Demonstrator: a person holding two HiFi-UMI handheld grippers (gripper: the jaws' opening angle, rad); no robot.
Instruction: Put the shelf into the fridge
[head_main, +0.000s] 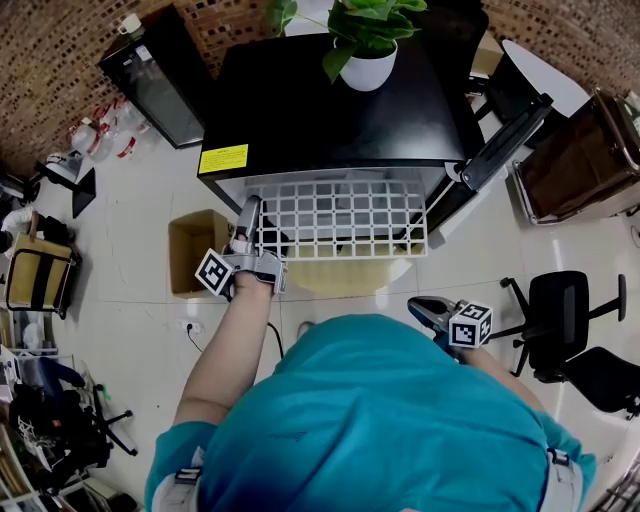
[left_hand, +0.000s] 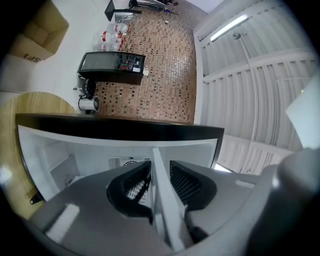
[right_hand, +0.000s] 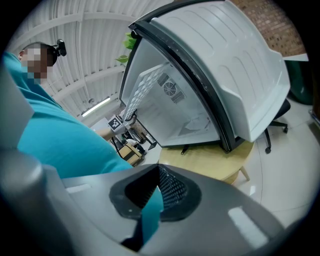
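Fingers (right_hand: 172, 192) of the right gripper (head_main: 425, 308) are seen drawn together on nothing, held back close to the teal-shirted body. The fingers (left_hand: 131, 186) of the left gripper (head_main: 247, 215) are clamped on the front left corner of the white wire shelf (head_main: 340, 215), one edge bar being pinched between the pads. The step in hand is judged to be the sliding-in. The shelf, which appears tipped up toward the opening, should be brought level and square to it, then pushed straight back without being twisted. Because it is carried from one corner only, it could sag or jam on its far side, so the free gripper might be brought to the right corner to steady it. Beyond the fingers the shelf stretches away from them. Its front part hangs out over the round wooden worktop (right_hand: 215, 162) and its far edge lies at or just inside the mouth of the black fridge (head_main: 320, 110), whose door (head_main: 505, 140) is swung wide at the right.
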